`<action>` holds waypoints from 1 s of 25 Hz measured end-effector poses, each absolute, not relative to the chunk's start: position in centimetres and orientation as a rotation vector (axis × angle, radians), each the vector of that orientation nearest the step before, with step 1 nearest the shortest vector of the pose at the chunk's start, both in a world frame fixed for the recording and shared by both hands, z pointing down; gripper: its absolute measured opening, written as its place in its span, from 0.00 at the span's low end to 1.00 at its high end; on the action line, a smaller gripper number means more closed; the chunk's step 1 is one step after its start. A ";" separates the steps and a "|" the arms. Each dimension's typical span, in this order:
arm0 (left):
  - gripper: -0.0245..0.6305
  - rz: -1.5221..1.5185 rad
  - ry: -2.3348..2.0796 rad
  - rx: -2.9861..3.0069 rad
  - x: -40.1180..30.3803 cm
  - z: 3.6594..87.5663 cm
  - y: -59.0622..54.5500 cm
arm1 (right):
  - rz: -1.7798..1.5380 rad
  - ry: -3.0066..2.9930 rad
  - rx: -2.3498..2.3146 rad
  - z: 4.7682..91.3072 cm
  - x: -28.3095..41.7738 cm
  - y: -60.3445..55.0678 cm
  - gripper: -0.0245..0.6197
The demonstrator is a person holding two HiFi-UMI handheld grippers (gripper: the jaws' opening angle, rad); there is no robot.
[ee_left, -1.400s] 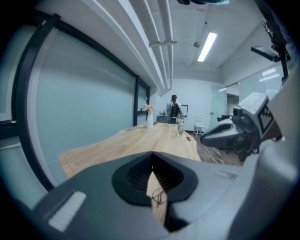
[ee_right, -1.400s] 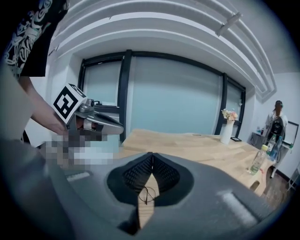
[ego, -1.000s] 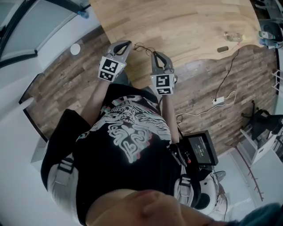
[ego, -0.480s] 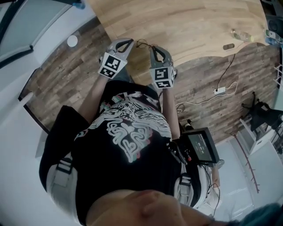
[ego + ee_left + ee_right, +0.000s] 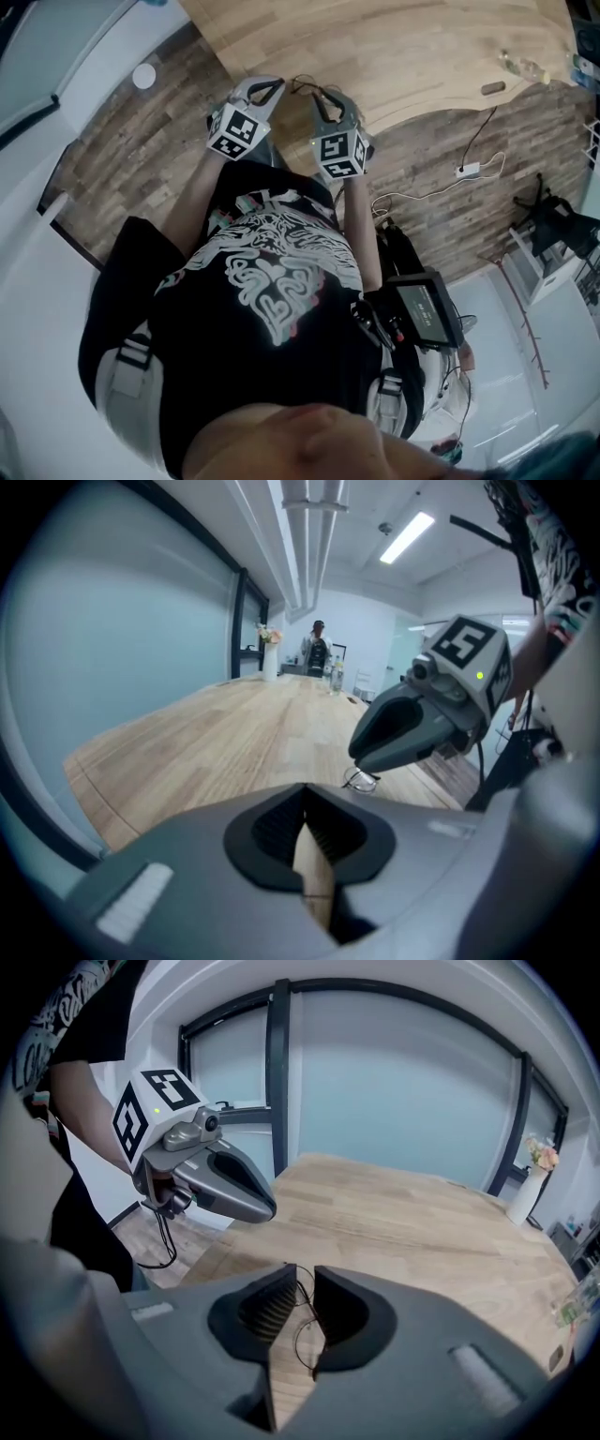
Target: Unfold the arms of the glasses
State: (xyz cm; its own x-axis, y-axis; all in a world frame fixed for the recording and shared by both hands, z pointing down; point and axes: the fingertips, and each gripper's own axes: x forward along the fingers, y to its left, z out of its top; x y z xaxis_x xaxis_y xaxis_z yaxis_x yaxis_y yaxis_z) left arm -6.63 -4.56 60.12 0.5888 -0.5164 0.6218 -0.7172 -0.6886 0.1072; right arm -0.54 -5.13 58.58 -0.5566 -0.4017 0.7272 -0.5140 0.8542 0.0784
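One person in a black T-shirt [image 5: 272, 300] with a white print stands at the near edge of the one long, light wooden table [image 5: 403, 47]. They hold a grey two-jaw gripper in each hand, two in all. Each gripper carries one cube with black-and-white square markers, so two cubes: one on the left [image 5: 232, 131], one on the right [image 5: 339, 155].

The left gripper [image 5: 304, 808] has its jaws pressed together with nothing between them; only a sliver of tabletop shows below the tips. The right gripper [image 5: 302, 1279] has its jaws a little apart.

There is a single pair of thin, dark wire-rimmed glasses [image 5: 306, 1330]. It lies on the table close to the edge nearest the person, and from above it sits between the two gripper tips. Seen along the right gripper, one round lens and a bit of wire show in the narrow gap between the jaws. Whether the pads touch the wire I cannot tell. The left gripper is just beside the glasses and not touching them. How the arms of the glasses lie is too fine to make out.

Farther off, one white vase of flowers [image 5: 521, 1194] stands at the table's far end. One white power strip [image 5: 469, 171] lies on the dark plank floor [image 5: 141, 159].
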 end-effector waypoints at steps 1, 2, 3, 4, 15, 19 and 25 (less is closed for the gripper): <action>0.02 0.803 -0.988 2.473 -6.6 60.4 -4.7 | 0.188 -2.224 0.648 59.1 -0.8 -5.2 0.13; 0.02 0.802 -0.977 2.471 -6.7 60.9 -4.9 | 0.191 -2.215 0.634 59.7 -1.2 -5.3 0.13; 0.02 0.803 -0.967 2.471 -6.9 61.3 -5.1 | 0.188 -2.207 0.620 60.3 -1.5 -5.4 0.13; 0.02 0.805 -0.959 2.472 -6.9 61.5 -5.2 | 0.182 -2.200 0.606 60.6 -1.8 -5.5 0.13; 0.02 0.822 -0.899 2.479 -6.0 61.4 -4.5 | 0.111 -2.094 0.435 62.6 -1.7 -5.5 0.13; 0.02 0.825 -0.900 2.468 -6.3 61.5 -4.2 | 0.091 -2.068 0.398 62.8 -1.7 -5.3 0.13; 0.02 0.822 -0.898 2.459 -6.4 61.5 -4.3 | 0.089 -2.049 0.374 62.9 -1.6 -5.3 0.13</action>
State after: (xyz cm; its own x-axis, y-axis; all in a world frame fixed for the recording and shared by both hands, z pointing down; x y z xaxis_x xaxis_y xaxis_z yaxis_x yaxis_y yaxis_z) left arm -6.44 -4.29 61.51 0.6216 -0.4472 0.6431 -0.6796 -0.7161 0.1589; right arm -1.63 -5.33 62.94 -0.4435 -0.2255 0.8674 -0.3002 0.9493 0.0933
